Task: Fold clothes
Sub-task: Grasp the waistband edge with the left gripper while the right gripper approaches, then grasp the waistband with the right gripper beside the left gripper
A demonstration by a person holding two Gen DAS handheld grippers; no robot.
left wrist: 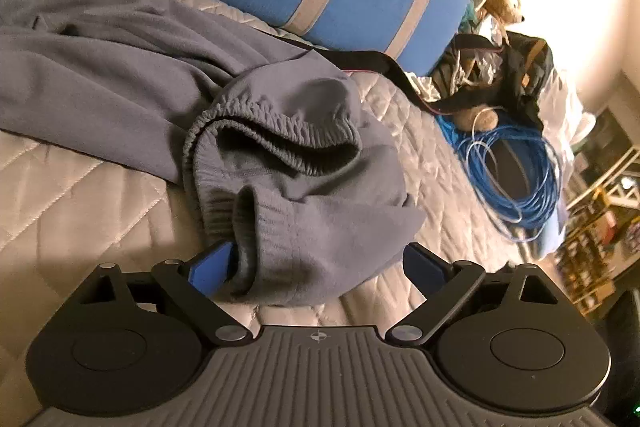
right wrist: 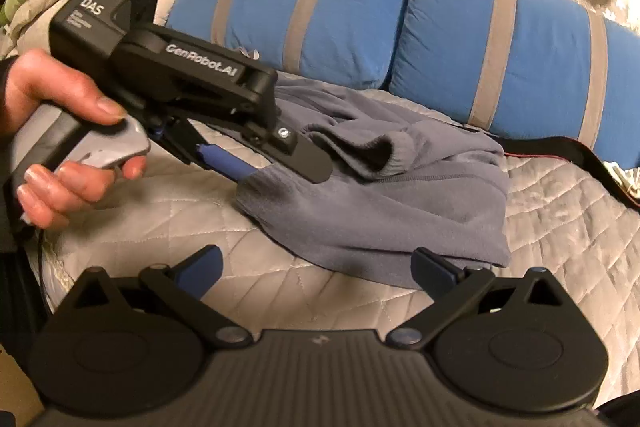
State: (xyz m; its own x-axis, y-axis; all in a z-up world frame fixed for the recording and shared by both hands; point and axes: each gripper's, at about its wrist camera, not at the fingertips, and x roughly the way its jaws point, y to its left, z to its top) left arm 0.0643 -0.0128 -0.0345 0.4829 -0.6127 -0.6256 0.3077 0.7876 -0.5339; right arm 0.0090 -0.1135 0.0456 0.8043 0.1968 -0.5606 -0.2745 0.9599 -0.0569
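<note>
We are at the pick-up step of the fold: the grey sweatpants lie crumpled on the quilted bed, in front of the blue striped pillows. Our left claw stands spread around the near bunch of fabric, one blue pad against the ribbed cuff and the other apart from the cloth, so nothing is pinched yet. Our right claw is also spread and empty, hovering just short of the near hem of the pile.

In the left wrist view the elastic waistband gapes toward us, and the legs trail away to the far left, so we judge the long axis to run from the near middle out to the far left, though the folds hide much of it. A blue cable coil lies well apart on the right.

Next, we think, the left claw must close on the cuff and the right take a second edge, then both lift and spread the garment flat.
</note>
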